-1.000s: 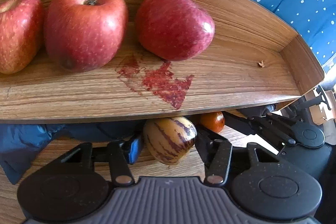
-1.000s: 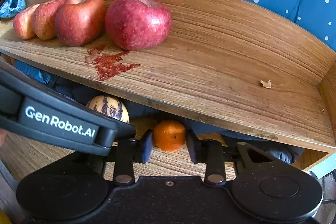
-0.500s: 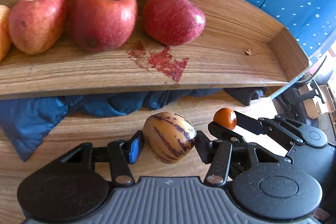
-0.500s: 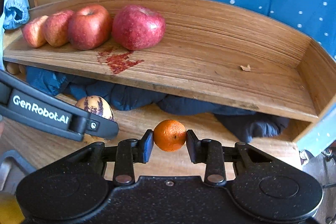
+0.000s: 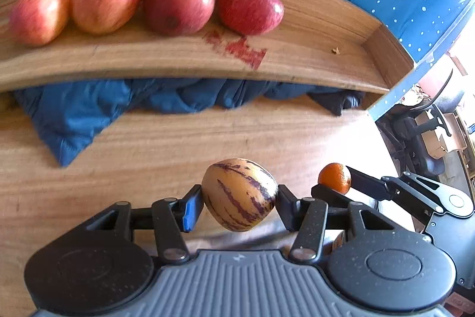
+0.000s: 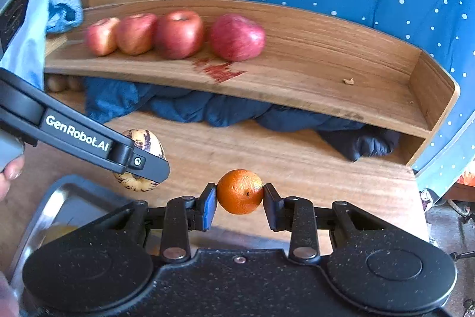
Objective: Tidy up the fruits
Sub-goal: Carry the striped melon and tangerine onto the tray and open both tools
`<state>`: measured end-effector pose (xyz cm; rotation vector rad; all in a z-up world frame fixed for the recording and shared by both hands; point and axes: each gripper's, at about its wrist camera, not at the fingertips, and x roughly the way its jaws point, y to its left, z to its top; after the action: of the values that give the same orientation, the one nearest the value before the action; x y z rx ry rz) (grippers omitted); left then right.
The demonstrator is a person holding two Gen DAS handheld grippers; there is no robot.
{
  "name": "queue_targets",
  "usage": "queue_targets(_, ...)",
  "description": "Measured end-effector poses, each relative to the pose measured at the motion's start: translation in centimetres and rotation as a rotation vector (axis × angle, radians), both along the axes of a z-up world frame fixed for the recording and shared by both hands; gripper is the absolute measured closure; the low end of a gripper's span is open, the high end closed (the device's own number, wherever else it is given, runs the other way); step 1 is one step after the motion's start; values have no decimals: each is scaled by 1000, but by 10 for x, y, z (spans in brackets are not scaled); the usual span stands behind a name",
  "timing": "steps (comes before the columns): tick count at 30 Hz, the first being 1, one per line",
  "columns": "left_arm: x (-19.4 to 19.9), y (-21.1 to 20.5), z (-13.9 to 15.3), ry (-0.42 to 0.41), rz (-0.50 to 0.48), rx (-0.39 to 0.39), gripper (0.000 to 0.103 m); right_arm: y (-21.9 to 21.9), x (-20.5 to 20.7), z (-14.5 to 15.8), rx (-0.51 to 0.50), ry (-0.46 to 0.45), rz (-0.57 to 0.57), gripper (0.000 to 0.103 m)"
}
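The wooden shelf (image 5: 297,61), the landmark here, now sits farther off than it did a second ago: both grippers have drawn back from its front edge, so that bare tabletop (image 5: 178,138) and the crumpled blue cloth (image 5: 89,109) under the shelf have come into sight between them and it. That looks like a retreat with fruit in hand rather than a placing, and I judge that neither piece is about to join the four red apples (image 5: 178,0) lined up along the shelf's left half; a different spot seems intended. The red stain (image 5: 240,49) in front of the rightmost apple and a small crumb (image 5: 335,50) toward the shelf's right end lie as before. The left gripper (image 5: 239,198) is clamped on a cream, purple-striped fruit (image 5: 239,193), held well in front of the shelf and above the table. The right gripper (image 6: 239,198) pinches a small orange (image 6: 240,191) at a similar remove, just right of the striped fruit. Only the right wrist view shows a metal tray (image 6: 44,210) at the near left, farthest from the shelf, with something yellow in it, plus part of the person's hand (image 6: 9,177) and a few small brown fruits (image 6: 61,82) tucked under the shelf's left end. Only the left wrist view shows the cluttered room beyond the shelf's right end.
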<state>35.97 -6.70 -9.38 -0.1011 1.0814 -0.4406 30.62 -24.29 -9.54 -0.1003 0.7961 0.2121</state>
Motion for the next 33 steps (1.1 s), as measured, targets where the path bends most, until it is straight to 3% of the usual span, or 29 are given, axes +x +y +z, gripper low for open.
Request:
queue_targets(10, -26, 18, -1, 8, 40, 23, 46, 24, -31, 1, 22, 6, 84, 68)
queue_targets(18, -38, 32, -2, 23, 90, 53, 46, 44, -36, -5, 14, 20, 172, 68)
queue_targets(33, -55, 48, -1, 44, 158, 80, 46, 57, -37, -11, 31, 28, 228, 68)
